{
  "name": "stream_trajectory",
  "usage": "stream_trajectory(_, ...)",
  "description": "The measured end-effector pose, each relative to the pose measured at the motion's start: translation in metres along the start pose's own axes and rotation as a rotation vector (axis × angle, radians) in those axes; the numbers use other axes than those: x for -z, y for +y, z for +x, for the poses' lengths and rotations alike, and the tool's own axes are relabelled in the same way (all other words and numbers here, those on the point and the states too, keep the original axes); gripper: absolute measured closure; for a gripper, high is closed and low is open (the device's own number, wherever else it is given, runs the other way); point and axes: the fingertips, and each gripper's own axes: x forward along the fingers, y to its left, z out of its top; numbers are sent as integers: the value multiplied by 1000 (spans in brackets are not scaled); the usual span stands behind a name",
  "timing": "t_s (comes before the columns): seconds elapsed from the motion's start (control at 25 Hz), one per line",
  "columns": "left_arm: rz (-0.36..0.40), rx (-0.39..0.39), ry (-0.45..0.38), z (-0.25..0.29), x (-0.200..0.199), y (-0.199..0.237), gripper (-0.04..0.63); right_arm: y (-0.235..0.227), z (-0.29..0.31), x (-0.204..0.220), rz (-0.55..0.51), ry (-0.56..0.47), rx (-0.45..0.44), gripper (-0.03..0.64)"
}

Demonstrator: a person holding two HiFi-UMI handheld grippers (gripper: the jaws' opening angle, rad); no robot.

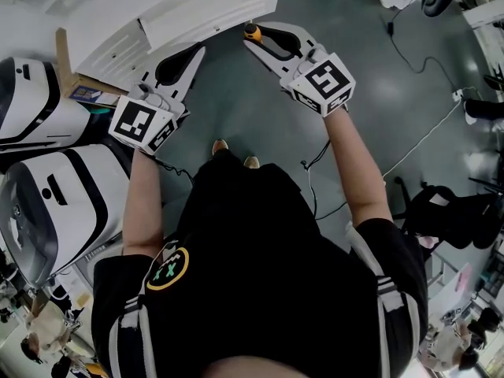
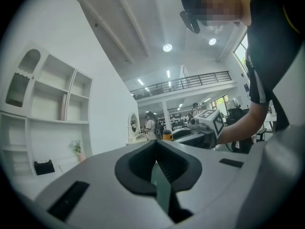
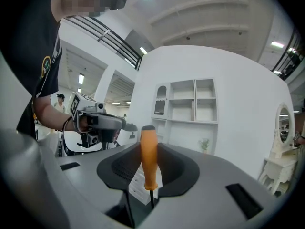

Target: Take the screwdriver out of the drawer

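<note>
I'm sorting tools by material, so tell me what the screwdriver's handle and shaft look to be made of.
Screwdriver handle: probably moulded plastic, smooth and fairly matte; its orange is even, with only a soft sheen and no grain. Shaft: thin and dark, likely metal, but too slim and shadowed to be sure.

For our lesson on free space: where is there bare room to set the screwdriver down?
Bare floor between the left gripper and the right gripper holding the screwdriver, and rightwards to the white cable. Crowded at left: white machines, cardboard.
</note>
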Motion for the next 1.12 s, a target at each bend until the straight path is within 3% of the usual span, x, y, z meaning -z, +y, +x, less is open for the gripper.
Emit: stream_trajectory(1.12,-21,104,-24,-47,-7,-2,578,64,-12,-35,11,-55,121,488)
